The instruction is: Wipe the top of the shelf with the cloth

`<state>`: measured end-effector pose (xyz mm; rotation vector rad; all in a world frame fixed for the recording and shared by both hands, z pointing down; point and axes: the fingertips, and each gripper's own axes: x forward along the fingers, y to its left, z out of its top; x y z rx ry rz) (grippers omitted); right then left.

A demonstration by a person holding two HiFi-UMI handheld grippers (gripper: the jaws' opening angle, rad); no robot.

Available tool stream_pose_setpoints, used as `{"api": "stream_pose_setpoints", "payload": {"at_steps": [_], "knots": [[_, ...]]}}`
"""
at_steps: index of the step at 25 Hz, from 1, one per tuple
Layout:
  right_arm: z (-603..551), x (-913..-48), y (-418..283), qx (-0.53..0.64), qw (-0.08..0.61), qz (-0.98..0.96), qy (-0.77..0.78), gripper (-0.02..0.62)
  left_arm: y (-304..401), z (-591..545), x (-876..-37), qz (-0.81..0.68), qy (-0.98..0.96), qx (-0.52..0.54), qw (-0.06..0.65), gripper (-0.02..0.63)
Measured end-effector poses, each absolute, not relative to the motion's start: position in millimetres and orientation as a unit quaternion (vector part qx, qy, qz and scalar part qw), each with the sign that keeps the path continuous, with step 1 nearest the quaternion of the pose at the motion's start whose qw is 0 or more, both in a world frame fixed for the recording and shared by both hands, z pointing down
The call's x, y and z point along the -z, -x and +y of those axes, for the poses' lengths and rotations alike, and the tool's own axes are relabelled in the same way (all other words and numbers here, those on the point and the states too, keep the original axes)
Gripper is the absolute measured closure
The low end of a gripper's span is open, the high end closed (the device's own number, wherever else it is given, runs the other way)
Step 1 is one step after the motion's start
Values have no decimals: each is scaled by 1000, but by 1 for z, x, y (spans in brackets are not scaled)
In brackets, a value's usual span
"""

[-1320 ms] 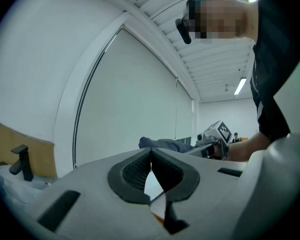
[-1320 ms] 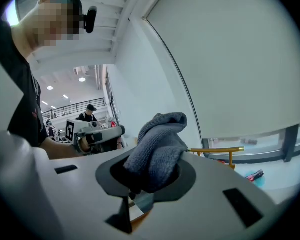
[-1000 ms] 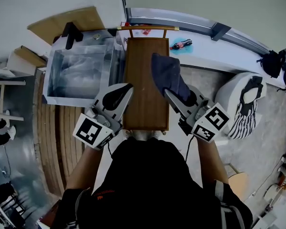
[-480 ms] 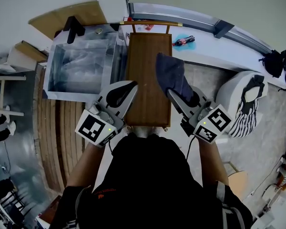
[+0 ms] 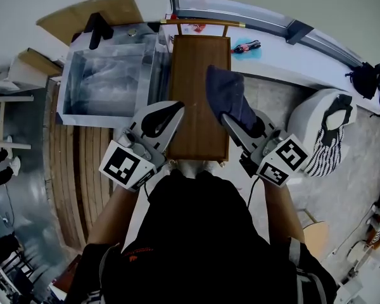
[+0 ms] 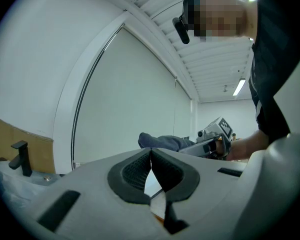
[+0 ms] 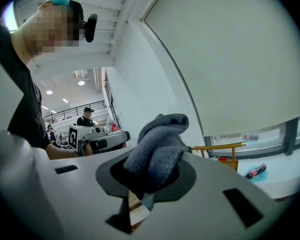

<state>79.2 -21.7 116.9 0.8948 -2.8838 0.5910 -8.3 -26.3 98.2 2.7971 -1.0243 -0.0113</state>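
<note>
A narrow brown wooden shelf top [image 5: 193, 94] runs away from me in the head view. My right gripper [image 5: 231, 120] is shut on a dark grey-blue cloth [image 5: 227, 94], which drapes over the shelf's right edge. In the right gripper view the cloth [image 7: 157, 146] bulges up out of the closed jaws. My left gripper [image 5: 171, 114] is shut with nothing in it and hovers over the shelf's near left edge. In the left gripper view its pads [image 6: 140, 169] meet, and the cloth [image 6: 160, 142] and the right gripper show beyond them.
A clear plastic-lined box [image 5: 107, 87] stands left of the shelf. A yellow rail [image 5: 202, 23] crosses the shelf's far end. A white ledge [image 5: 285, 62] with a small red and black tool [image 5: 248, 45] lies at the far right. A white seat with striped fabric [image 5: 326, 138] is right.
Both grippers have shifted slightly away from me along the shelf, and the cloth has moved a little with the right gripper. Both grippers stayed shut.
</note>
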Motion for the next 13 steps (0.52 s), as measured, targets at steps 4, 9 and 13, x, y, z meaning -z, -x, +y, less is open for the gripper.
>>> {"api": "stream_pose_setpoints", "payload": {"at_steps": [4, 9, 13], "knots": [[-20, -117, -74, -190, 34, -938, -287, 535, 9, -24, -99, -340, -937, 4, 81, 586], [-17, -117, -71, -189, 37, -939, -285, 535, 9, -22, -100, -338, -937, 4, 83, 586], [-15, -120, -69, -191, 38, -939, -284, 535, 10, -20, -102, -338, -937, 5, 83, 586]]}}
